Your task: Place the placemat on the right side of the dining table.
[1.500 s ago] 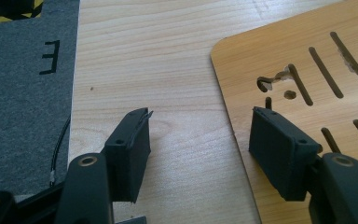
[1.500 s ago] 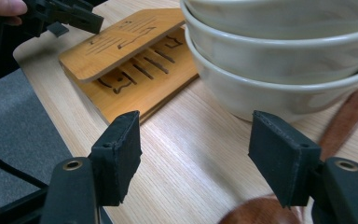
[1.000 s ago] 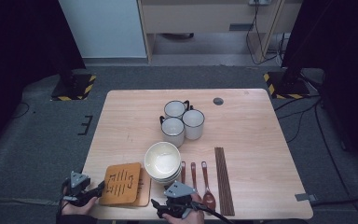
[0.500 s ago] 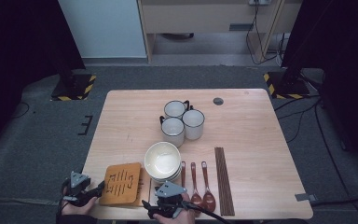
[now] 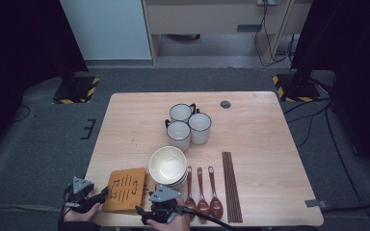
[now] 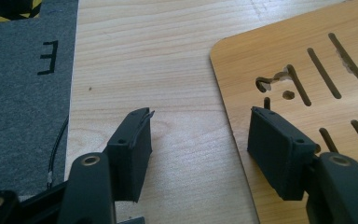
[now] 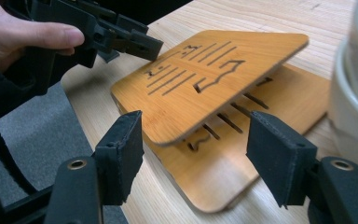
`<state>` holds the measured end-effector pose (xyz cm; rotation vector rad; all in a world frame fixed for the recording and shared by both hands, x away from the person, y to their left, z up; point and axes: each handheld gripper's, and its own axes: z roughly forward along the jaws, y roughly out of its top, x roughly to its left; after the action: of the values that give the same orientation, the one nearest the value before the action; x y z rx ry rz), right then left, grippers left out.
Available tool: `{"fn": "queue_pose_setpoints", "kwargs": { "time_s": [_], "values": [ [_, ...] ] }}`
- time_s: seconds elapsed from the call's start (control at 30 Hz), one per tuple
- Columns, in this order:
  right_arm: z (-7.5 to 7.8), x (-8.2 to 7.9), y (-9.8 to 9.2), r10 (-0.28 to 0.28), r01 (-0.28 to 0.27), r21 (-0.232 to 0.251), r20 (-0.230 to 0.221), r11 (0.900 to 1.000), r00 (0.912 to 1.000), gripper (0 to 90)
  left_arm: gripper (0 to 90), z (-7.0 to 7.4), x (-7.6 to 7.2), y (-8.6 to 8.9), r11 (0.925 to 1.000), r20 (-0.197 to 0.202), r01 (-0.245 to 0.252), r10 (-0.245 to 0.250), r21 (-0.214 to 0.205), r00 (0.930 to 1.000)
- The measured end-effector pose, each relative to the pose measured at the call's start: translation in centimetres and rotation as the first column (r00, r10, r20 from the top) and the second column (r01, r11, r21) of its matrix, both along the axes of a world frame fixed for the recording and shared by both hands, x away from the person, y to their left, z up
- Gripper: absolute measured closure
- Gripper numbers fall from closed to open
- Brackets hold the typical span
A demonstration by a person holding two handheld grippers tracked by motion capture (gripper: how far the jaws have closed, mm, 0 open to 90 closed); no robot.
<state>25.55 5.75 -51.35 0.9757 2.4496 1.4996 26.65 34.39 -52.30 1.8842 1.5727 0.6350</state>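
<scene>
Two slotted wooden coasters [image 5: 125, 188] lie stacked at the table's front left. The top coaster [image 7: 205, 88] is tilted, its far side raised off the lower coaster [image 7: 279, 107]. My left gripper [image 5: 103, 195] sits at the stack's left edge, open. In its own view, the left gripper [image 6: 198, 135] has one jaw over bare table and the other over the coaster [image 6: 307, 56]. My right gripper [image 5: 139, 210] comes in from the front edge. The right gripper [image 7: 196, 154] is open, with the top coaster's near corner between its jaws, untouched.
A stack of white bowls [image 5: 167, 163] stands just right of the coasters and rises close at the bowl wall [image 7: 354, 93]. Three mugs [image 5: 179, 134] sit mid-table. Three wooden spoons [image 5: 202, 192] and chopsticks [image 5: 231, 185] lie front right. The table edge and grey floor [image 6: 23, 93] are close on the left.
My right gripper has slid left along the front edge toward the coasters. The left gripper and the tableware have stayed put.
</scene>
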Motion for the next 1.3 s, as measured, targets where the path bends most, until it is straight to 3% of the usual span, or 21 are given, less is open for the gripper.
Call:
{"fn": "queue_pose_setpoints", "kwargs": {
  "time_s": [0.6, 1.3],
  "values": [
    [-1.0, 0.9, 2.1, -0.019, 0.018, -0.015, -0.027, 0.9997, 0.9995, 35.7, 39.2, 0.0, 0.0, 0.0, 1.0, 0.001, 0.002, -0.002, -0.003, 1.0],
    [-1.6, 1.8, 3.2, -0.042, 0.043, 0.006, -0.106, 0.999, 0.9934, 34.4, 40.3, -0.1, 0.0, 0.0, 0.9999, 0.004, 0.005, -0.005, -0.01, 1.0]
  ]
}}
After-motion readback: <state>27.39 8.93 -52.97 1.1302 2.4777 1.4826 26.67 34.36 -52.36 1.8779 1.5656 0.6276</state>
